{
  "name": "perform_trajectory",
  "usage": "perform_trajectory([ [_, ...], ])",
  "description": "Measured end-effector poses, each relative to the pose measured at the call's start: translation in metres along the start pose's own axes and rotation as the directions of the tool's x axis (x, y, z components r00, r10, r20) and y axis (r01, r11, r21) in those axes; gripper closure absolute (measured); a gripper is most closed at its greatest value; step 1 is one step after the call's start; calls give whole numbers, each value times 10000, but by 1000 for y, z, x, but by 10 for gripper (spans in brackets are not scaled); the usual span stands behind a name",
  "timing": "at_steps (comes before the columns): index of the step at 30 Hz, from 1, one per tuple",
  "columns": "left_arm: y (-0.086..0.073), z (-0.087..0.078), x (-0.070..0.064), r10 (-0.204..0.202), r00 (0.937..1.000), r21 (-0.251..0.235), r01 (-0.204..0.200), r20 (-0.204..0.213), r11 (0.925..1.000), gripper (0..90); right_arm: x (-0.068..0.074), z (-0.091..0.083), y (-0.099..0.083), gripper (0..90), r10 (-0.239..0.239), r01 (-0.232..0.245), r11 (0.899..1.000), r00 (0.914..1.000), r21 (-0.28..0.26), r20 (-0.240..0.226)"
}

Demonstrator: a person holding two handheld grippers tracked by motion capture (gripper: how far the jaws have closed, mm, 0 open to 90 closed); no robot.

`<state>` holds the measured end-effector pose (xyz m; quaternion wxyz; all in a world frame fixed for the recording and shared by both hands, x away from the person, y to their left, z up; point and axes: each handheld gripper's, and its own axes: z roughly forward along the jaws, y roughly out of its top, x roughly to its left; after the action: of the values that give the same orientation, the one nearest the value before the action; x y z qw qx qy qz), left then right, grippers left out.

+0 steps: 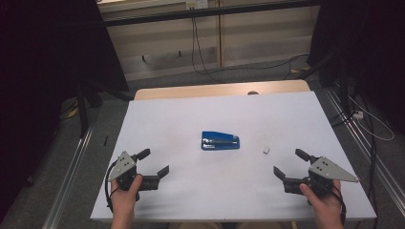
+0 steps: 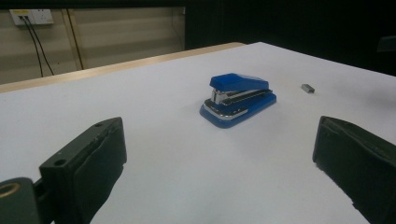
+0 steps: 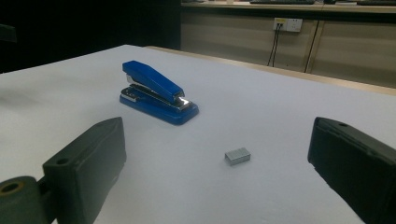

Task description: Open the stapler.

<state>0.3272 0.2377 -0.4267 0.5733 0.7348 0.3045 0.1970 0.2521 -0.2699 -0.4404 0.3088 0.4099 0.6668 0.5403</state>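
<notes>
Blue stapler (image 1: 220, 141) lies near the middle of the white table (image 1: 191, 109), and a small grey staple block (image 1: 266, 149) sits just to its right, apart from it. Your left gripper (image 1: 156, 162) rests at the near left with jaws wide and empty; your right gripper (image 1: 290, 163) rests at the near right, also wide and empty. From the high view the stapler looks flat. The right gripper view shows that its top arm is raised at an angle.
</notes>
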Motion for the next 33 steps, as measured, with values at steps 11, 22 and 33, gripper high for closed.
perform_trajectory([
  [11, -1, 2, 0, -19, 10000, 60, 19, 29, 10000, 28, 0, 3, -1, 39, 16, -16, 10000, 10000, 53, -29],
  [22, 3, 11, -3, -57, 9996, 72, 55, 269, 10000, 22, -1, 6, 0, 40, 36, -36, 9999, 10000, 154, -4],
  [33, 11, 31, -6, -338, 9977, 345, 318, 584, 9989, 21, 4, 16, 4, 32, -177, 176, 9988, 9998, 460, 18],
])
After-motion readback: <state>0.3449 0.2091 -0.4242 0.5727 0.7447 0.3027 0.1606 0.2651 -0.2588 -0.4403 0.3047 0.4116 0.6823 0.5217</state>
